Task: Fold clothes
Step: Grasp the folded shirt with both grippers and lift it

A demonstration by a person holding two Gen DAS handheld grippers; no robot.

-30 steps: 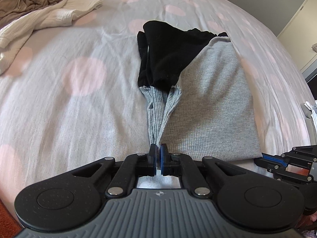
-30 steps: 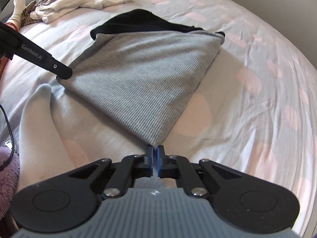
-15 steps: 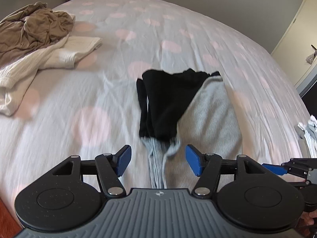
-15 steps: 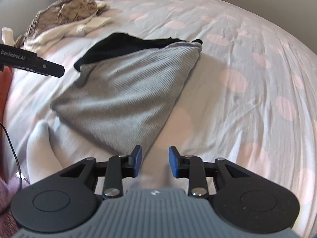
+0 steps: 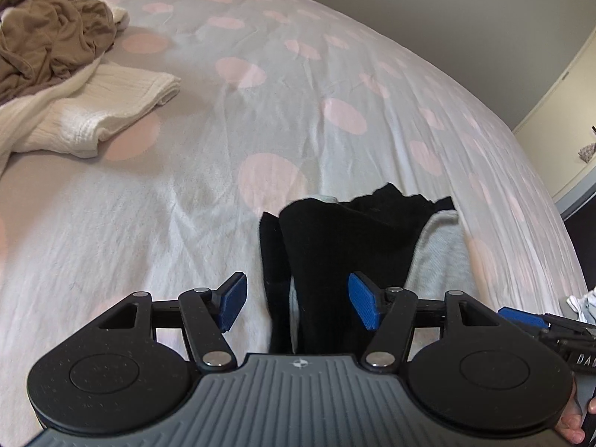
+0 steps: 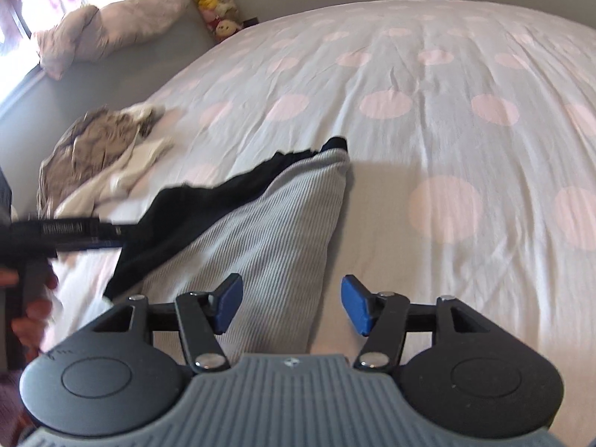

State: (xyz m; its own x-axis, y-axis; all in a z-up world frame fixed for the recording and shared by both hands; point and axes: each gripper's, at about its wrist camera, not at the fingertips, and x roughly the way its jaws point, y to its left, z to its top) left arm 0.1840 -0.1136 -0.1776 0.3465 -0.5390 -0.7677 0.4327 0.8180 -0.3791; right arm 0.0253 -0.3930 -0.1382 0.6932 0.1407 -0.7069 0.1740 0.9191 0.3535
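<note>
1. Left wrist view: the left gripper [image 5: 298, 301] hangs over the bed [image 5: 186, 193] with its jaws spread wide and nothing between the blue pads [image 5: 232, 300].
2. Directly ahead of it lies the grey and black garment [image 5: 342, 257], folded into a narrow strip on the dotted sheet. Its long axis runs straight away from the camera, in line with the fingers; the near end disappears under the gripper body and the far end, ragged and black, points up the bed.
3. The black part covers the left and middle of the strip; the grey ribbed part shows along its right edge.
4. Well apart, at the far left, a cream garment [image 5: 100, 115] lies beside a crumpled brown garment [image 5: 48, 41].
5. The right gripper's tip shows at the lower right edge.
6. Right wrist view: the right gripper [image 6: 290, 307] also has its jaws wide apart and empty, above the near end of the grey panel.
7. Here the garment runs diagonally, its far corner pointing up and to the right, the black layer along its left side.
8. The left gripper, blurred, crosses in from the left edge over the black layer; a hand [image 6: 31, 311] grips its handle.
</note>
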